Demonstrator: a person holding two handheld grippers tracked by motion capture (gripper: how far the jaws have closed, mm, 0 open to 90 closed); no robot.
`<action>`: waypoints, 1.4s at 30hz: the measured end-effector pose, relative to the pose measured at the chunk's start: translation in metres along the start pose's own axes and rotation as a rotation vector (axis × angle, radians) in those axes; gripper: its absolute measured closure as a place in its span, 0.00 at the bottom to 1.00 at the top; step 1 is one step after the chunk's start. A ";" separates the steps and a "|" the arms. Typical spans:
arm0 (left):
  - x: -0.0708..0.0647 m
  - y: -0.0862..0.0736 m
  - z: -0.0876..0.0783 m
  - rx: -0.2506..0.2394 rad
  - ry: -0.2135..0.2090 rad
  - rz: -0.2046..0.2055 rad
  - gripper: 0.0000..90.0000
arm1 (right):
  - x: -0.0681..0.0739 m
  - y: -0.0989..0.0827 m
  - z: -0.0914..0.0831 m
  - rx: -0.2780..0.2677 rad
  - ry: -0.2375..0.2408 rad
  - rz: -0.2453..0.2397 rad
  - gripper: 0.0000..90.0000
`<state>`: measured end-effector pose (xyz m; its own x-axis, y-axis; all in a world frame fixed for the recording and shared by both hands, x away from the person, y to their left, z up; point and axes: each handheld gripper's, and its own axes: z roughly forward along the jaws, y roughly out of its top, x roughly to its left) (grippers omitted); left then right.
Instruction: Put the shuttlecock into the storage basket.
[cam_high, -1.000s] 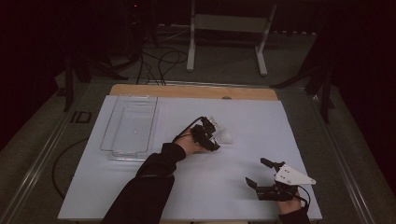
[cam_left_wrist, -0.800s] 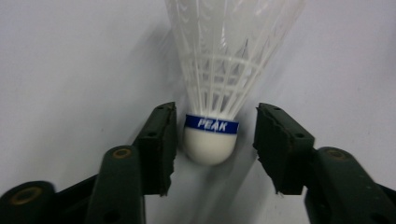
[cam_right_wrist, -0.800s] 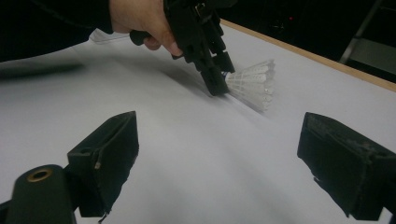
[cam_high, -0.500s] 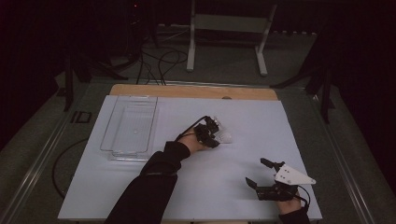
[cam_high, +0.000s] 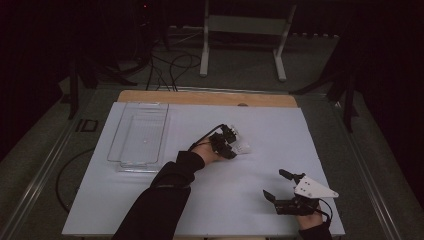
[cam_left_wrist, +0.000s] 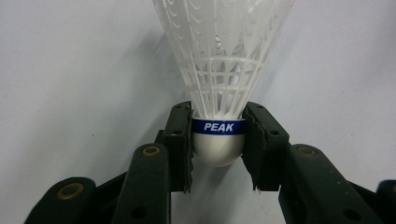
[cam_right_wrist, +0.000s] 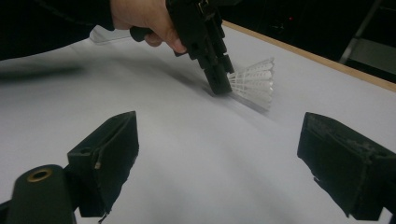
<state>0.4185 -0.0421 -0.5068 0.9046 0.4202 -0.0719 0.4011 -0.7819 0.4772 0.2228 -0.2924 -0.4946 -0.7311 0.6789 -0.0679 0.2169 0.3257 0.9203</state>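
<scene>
Shuttlecock (cam_left_wrist: 218, 84) on white table (cam_high: 260, 195), clamped in left gripper (cam_high: 226, 141); right gripper (cam_high: 283, 188) agape, dark room.

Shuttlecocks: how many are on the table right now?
1. The white plastic shuttlecock with the blue PEAK band lies near the middle of the white table, its cork clamped in the left claw. The clear plastic tray looks empty.

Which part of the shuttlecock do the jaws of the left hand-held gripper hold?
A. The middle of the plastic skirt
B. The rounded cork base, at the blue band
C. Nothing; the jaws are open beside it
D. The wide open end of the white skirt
B: in the left gripper view, the left hand-held gripper has its two jaws pressed on both sides of the shuttlecock, at the blue band marked PEAK on the rounded base.
</scene>
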 end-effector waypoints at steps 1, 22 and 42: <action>0.000 0.000 -0.001 -0.001 0.003 0.000 0.73 | 0.000 0.000 0.000 0.000 0.000 0.000 0.14; -0.010 0.000 -0.041 -0.042 -0.004 0.007 0.73 | 0.001 0.001 0.000 0.003 -0.006 0.000 0.14; -0.023 -0.007 -0.082 -0.041 -0.010 0.060 0.73 | 0.000 0.000 0.000 0.000 -0.015 0.005 0.14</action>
<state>0.3829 -0.0091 -0.4364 0.9282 0.3686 -0.0513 0.3406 -0.7859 0.5162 0.2231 -0.2924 -0.4946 -0.7205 0.6900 -0.0690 0.2207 0.3226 0.9204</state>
